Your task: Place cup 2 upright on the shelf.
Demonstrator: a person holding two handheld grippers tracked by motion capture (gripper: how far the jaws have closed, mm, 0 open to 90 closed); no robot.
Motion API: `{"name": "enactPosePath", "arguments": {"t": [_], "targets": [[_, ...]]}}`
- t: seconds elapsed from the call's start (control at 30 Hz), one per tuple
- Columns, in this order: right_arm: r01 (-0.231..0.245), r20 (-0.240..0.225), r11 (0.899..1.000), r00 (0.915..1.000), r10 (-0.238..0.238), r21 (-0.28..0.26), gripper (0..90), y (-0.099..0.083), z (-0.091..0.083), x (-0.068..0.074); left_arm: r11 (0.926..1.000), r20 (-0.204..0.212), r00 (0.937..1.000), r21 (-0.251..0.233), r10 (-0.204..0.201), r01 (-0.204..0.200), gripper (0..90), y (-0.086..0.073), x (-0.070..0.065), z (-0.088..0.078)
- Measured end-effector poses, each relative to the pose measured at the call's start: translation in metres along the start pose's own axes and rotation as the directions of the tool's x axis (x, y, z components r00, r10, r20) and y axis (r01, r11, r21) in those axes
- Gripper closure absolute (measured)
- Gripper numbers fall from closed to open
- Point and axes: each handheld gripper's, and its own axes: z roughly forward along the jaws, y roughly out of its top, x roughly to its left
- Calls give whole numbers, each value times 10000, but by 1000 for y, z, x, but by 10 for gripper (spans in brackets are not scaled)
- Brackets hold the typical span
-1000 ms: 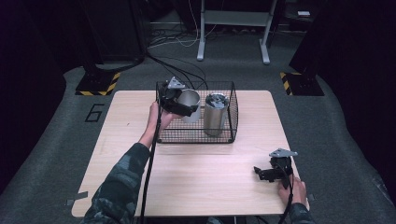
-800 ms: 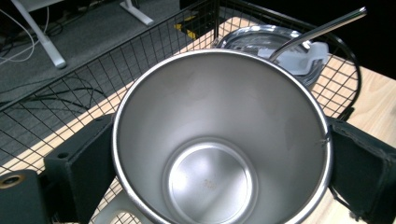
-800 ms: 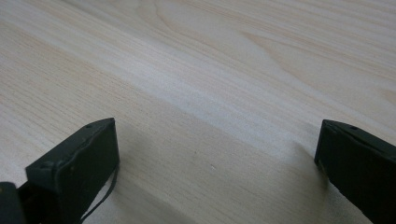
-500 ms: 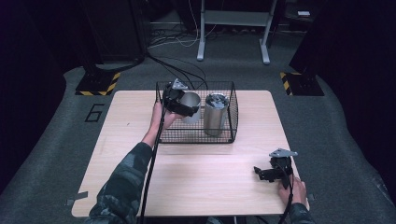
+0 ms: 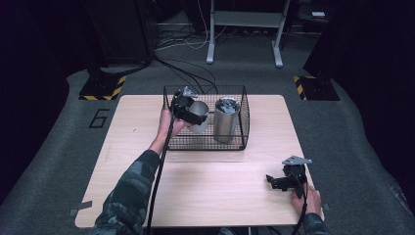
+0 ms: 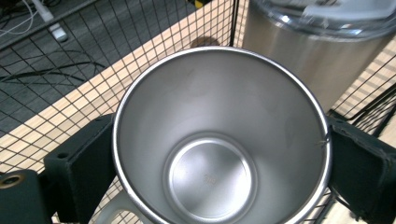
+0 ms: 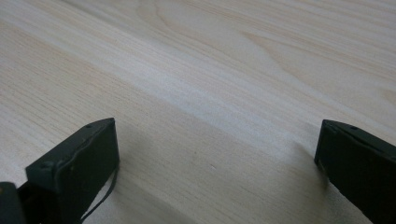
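My left gripper [image 5: 192, 113] is shut on a steel mug [image 5: 198, 116] and holds it tilted over the left half of a black wire basket [image 5: 205, 143]. In the left gripper view the mug [image 6: 219, 140] is empty, its mouth facing the camera, squeezed between my two jaws. A tall steel tumbler [image 5: 226, 120] with a clear lid stands upright in the basket's right half; in the left gripper view the tumbler [image 6: 317, 51] is just behind the mug. My right gripper [image 5: 272, 182] rests open on the table near the front right corner, with bare wood between its fingers [image 7: 84, 158].
The basket sits at the back middle of the wooden table [image 5: 205, 196]. Beyond the far edge lie cables [image 5: 186, 73] and a metal stand [image 5: 244, 29] on the grey floor. A yellow-black striped block [image 5: 103, 87] sits off each back corner.
The left gripper has carried the mug slightly lower and rightward into the basket. The right gripper has not moved.
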Motion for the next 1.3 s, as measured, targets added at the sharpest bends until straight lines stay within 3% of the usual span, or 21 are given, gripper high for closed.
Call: {"name": "enactPosePath", "arguments": {"t": [0.77, 1.3], "targets": [[1, 9, 10000, 10000, -1, 3, 0, 0, 0, 0, 9983, 159, 9996, 540, -214, 205, 62, -9, 2, 21], [5, 13, 10000, 10000, -5, 10, 0, 0, 0, 0, 9931, 205, 9989, 1107, -412, 387, 62, -15, 5, 34]]}}
